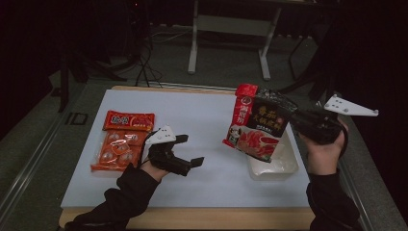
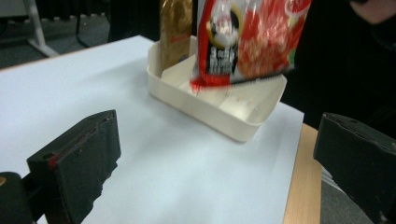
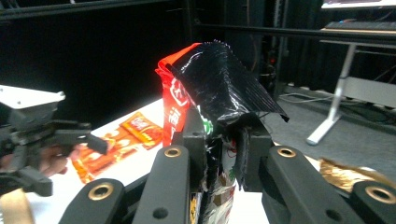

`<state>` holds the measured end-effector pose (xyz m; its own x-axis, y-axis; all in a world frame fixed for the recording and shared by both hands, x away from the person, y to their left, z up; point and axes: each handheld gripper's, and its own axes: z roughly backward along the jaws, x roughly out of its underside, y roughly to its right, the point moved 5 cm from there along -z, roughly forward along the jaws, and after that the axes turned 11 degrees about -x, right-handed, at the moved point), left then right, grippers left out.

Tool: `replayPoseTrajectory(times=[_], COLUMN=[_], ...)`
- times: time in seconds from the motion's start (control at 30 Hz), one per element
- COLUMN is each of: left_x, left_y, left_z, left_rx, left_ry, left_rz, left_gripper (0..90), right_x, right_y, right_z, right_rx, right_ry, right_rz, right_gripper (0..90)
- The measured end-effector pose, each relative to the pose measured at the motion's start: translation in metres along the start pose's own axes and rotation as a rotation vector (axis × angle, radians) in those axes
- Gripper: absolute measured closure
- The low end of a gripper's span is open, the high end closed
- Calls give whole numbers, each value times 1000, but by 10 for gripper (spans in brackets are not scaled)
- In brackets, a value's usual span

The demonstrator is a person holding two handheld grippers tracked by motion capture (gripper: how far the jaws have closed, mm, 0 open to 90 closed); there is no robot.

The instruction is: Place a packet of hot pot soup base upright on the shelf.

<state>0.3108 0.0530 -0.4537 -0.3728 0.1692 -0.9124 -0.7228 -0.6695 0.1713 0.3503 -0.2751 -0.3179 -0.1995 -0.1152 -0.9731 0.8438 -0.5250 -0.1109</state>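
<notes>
Dim room, dark surround, slight blur

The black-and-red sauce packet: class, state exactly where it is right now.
In the high view the black-and-red sauce packet hangs at the table's right side, pinched by the right gripper just above the white tray, far from the orange snack pack at the left.

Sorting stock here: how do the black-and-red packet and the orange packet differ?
The black-and-red packet hangs in the air, pinched by the right tongs above the white tray; the orange packet lies flat on the table, ungripped. The first is darker. Both are printed food packets.
</notes>
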Motion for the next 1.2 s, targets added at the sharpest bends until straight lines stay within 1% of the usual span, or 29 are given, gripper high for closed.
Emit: replayPoseTrajectory(times=[0.07,0.1,0.13,0.17,0.23,0.27,0.33,0.37,0.47,0.57,0.6,0.67,0.7,0.73,0.77,0.83,0.93,1.03,1.1,1.13,1.2], left_x=[7,7,16,20,29,33,41,44,55,62,63,65,65,68,69,73,79,84,85,85,84], left_y=[1,1,3,4,5,4,3,2,1,0,-1,-3,-3,-5,-5,-6,-6,-6,-7,-7,-7], left_z=[1,1,0,-1,-1,-1,0,0,1,3,5,7,7,9,10,11,14,16,17,17,18], left_rx=[1,1,14,12,22,18,12,8,-4,-15,-21,-34,-34,-39,-39,-40,-44,-55,-56,-60,-62], left_ry=[-10,-10,-31,-42,-57,-65,-71,-77,-89,-68,-53,-45,-45,-33,-37,-39,-49,-50,-49,-48,-41], left_rz=[7,7,10,9,16,16,34,36,29,11,-1,-24,-24,-33,-30,-27,-29,-34,-32,-34,-29], left_gripper=[11,11,11,11,11,11,11,11,11,11,11,11,11,11,11,11,12,11,11,11,11], right_x=[-3,-3,-4,-6,-9,-10,-11,-11,-10,-7,-5,-1,-1,1,6,11,19,26,29,30,33], right_y=[6,6,9,16,23,26,32,36,45,55,58,64,64,67,73,78,87,97,102,105,109], right_z=[2,2,4,6,8,9,11,12,14,17,17,19,19,19,19,19,19,19,19,19,18], right_rx=[14,14,24,42,57,67,82,92,113,127,126,136,136,138,152,167,176,175,157,156,141], right_ry=[4,4,2,4,5,5,6,6,6,8,9,3,3,2,-8,-19,-31,-39,-26,-27,-29], right_rz=[2,2,6,8,10,11,9,9,-3,-10,-12,-19,-19,-23,-22,-24,-28,-42,-51,-55,-55], right_gripper=[769,769,769,769,769,769,770,770,769,769,769,769,769,769,769,769,768,768,766,766,765])
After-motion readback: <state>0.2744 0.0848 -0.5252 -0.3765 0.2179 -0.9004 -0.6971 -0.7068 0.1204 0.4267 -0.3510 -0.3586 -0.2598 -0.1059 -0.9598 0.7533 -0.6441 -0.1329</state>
